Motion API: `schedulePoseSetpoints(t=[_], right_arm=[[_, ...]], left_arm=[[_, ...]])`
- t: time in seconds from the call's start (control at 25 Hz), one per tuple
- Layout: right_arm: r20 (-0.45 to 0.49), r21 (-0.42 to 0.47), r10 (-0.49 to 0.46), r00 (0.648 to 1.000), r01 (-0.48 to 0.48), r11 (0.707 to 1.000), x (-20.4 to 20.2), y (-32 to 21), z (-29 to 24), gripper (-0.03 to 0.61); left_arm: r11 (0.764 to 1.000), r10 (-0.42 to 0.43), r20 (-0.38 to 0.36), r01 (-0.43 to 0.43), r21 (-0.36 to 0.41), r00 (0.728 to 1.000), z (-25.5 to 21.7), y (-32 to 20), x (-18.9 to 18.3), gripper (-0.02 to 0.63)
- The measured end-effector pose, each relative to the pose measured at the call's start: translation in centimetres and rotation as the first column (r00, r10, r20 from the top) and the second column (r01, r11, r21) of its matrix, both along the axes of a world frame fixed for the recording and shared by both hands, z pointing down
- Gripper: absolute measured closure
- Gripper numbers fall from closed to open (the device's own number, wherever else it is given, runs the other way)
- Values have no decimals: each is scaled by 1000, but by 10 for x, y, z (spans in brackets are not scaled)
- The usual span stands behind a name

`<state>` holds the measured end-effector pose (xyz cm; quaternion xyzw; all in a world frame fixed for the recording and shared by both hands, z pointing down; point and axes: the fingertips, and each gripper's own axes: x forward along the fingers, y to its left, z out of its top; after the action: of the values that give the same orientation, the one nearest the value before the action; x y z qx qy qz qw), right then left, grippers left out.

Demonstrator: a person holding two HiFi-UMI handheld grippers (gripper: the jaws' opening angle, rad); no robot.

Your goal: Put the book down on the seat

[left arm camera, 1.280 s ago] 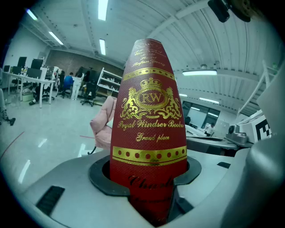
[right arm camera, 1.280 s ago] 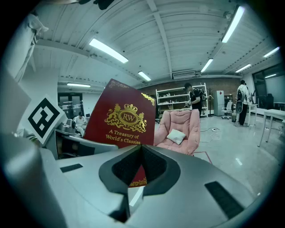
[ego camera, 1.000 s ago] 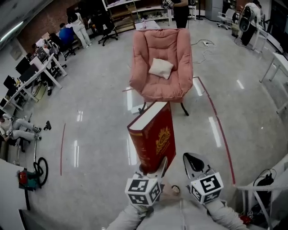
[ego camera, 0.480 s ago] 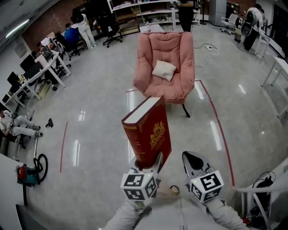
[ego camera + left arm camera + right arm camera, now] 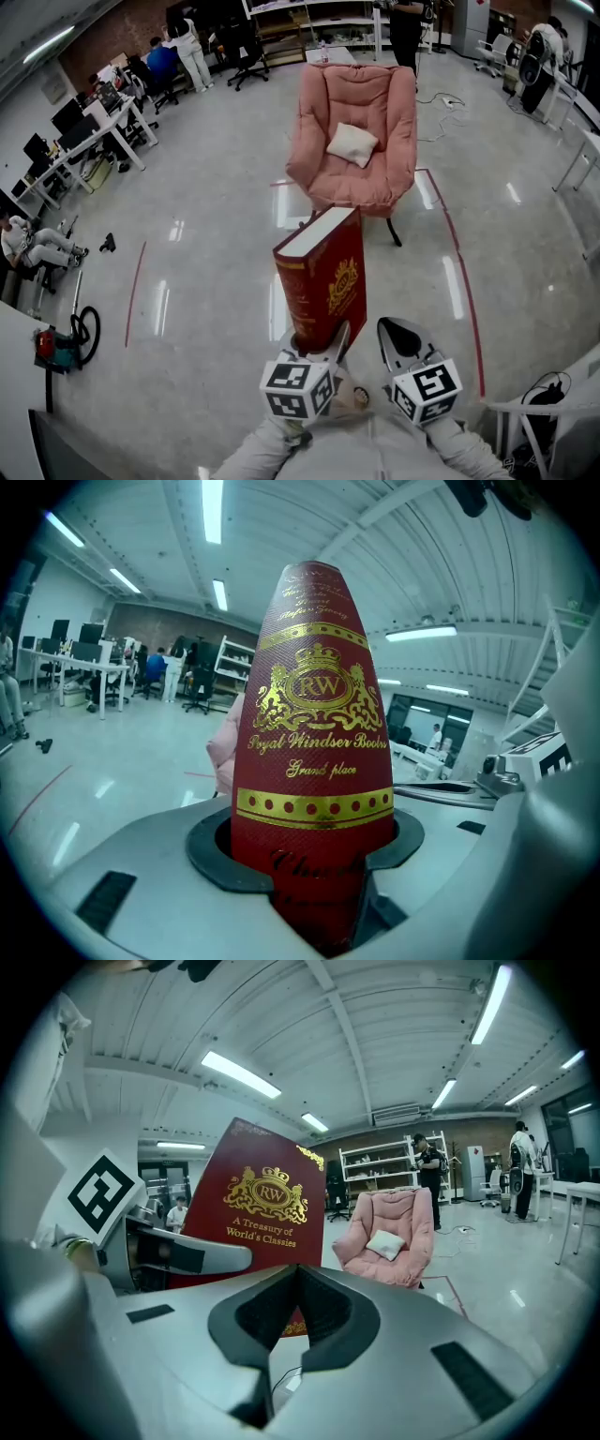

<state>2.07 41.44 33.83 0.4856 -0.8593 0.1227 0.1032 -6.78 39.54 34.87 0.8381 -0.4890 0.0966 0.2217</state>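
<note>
A person stands on a shiny grey floor (image 5: 216, 244) in a large workroom, holding a claw in each hand. The left claw (image 5: 317, 345) is clamped on the bottom end of a thick red book (image 5: 323, 281) with gold lettering, so the book stands upright in the air. At 3 o'clock of it, just beside, the right claw (image 5: 396, 336) has its jaws together with nothing between them. At 12 o'clock, well apart from the book, stands a pink armchair (image 5: 361, 94) with a small white cushion (image 5: 353, 144) resting against its back. The bare front of the seat (image 5: 349, 191) is free.

The step in hand looks like carrying the book toward the chair. Next, the book must be brought over the seat, tipped flat, lowered clear of the cushion, and only then let go.
</note>
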Motion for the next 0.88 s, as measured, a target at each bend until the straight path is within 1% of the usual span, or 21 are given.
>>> schedulePoseSetpoints(t=[0.16,0.36,0.56,0.88], right_arm=[[-22,-12,-15,1000,15,1000,-2,-15,4,574],[-33,-24,-24,999,23,999,-4,-47,8,574],[-34,-21,-30,999,30,999,-9,-94,4,574],[-35,-7,-8,999,7,1000,-18,-174,-7,574]], left_arm=[[1000,12,4,-12,-4,1000,2,-15,4,371],[1000,18,-2,-18,-12,1000,6,-48,6,371],[1000,30,-11,-30,-9,999,4,-94,3,371],[999,54,-3,-54,-4,999,-5,-171,-5,371]])
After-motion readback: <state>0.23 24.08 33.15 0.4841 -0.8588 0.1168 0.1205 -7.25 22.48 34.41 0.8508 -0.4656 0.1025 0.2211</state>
